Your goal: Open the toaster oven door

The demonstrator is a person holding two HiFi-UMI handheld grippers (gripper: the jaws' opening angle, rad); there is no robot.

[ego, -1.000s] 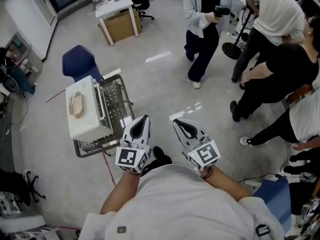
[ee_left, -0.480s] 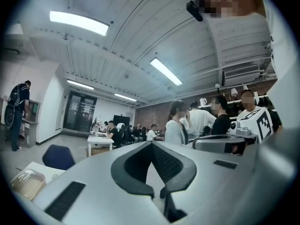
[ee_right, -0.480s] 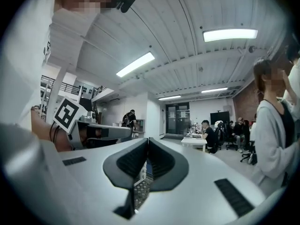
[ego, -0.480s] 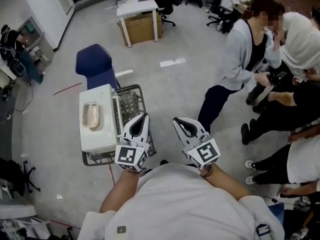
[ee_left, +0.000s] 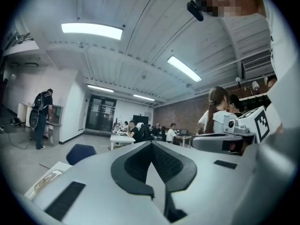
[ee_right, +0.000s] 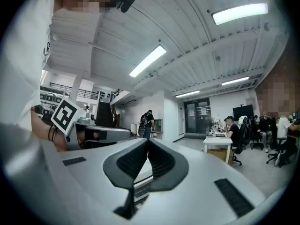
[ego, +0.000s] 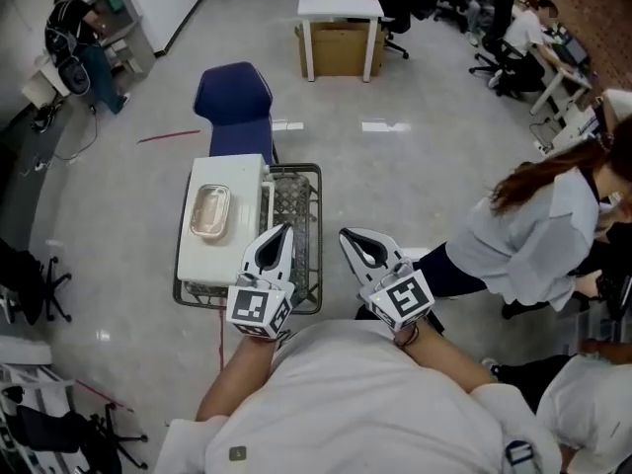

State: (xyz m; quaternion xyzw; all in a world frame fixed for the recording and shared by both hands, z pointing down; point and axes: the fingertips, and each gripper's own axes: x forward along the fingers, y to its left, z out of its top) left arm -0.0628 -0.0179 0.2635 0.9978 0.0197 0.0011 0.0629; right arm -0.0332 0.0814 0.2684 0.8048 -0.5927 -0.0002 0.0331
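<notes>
In the head view a white toaster oven [ego: 222,235] sits on a wire cart [ego: 301,255], with a small metal tray [ego: 209,211] lying on its top. My left gripper [ego: 283,230] is held close to my chest, above the cart's near right part, shut and empty. My right gripper [ego: 346,235] hangs beside it over the floor, also shut with nothing in it. The left gripper view shows its jaws [ee_left: 151,146] pressed together and a corner of the oven [ee_left: 47,182] low at the left. The right gripper's jaws [ee_right: 146,146] meet too. The oven door is hidden from me.
A blue chair [ego: 235,107] stands just beyond the cart. A white desk [ego: 341,13] with a cardboard box under it is farther back. A person in a grey top [ego: 538,235] stands close on the right. Red tape [ego: 168,136] marks the grey floor.
The head view has swung: oven and cart slid right and now lie straight ahead, upright in the picture. The people on the right have shifted. Both grippers keep their pose, shut.
</notes>
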